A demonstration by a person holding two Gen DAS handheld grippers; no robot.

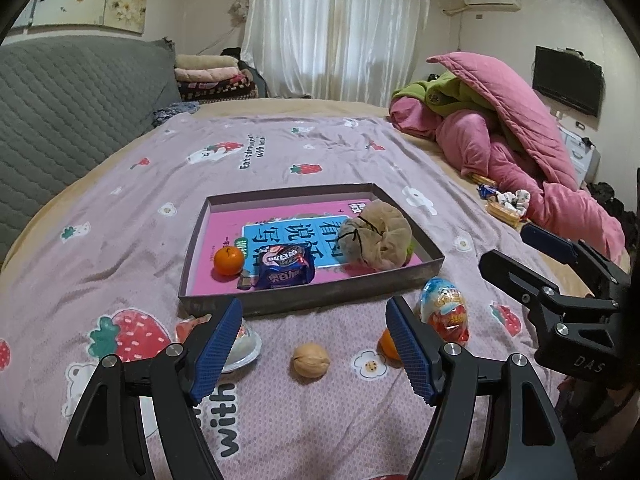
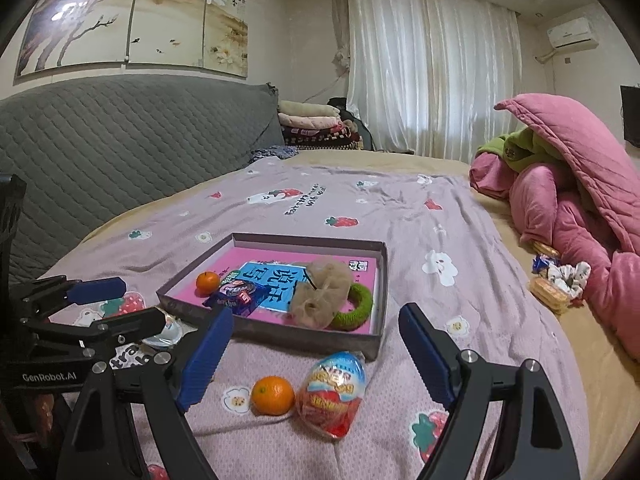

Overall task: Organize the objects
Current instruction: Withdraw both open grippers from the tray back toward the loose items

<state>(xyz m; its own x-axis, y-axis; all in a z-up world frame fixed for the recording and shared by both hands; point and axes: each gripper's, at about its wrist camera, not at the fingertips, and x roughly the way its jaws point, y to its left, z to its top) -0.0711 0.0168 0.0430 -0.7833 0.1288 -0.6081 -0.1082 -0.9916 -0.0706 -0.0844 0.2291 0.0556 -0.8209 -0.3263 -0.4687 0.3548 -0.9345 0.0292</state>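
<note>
Tongs wide apart in both my hands, nothing between the pads of either. My left gripper (image 1: 314,348) hangs low over the strawberry blanket (image 1: 120,240), and a walnut (image 1: 311,360) lies on the cloth in the gap between its blue fingers (image 1: 216,352). A clear lidded cup (image 1: 244,344) sits partly hidden behind the left finger, and a loose orange (image 1: 389,345) peeks out from behind the other finger. My right gripper (image 2: 316,352) is also spread, with that same orange (image 2: 273,395) and a foil-wrapped toy egg (image 2: 334,394) touching each other on the blanket between its fingers.

Just beyond these things rests the shallow grey tray (image 1: 320,292), lined with a pink book (image 1: 224,236). Inside it, near the front wall, a second orange (image 1: 229,261) sits just beside a blue cookie packet (image 1: 285,266). A beige mesh scrunchie (image 1: 376,240) lies toward the right side of the tray; from the right wrist view it (image 2: 322,294) overlaps a green knitted ring (image 2: 356,306).

Off to the right, well apart from the tray, a pink quilt (image 1: 512,136) is heaped up, with a few wrapped snacks (image 1: 500,204) at its foot.
</note>
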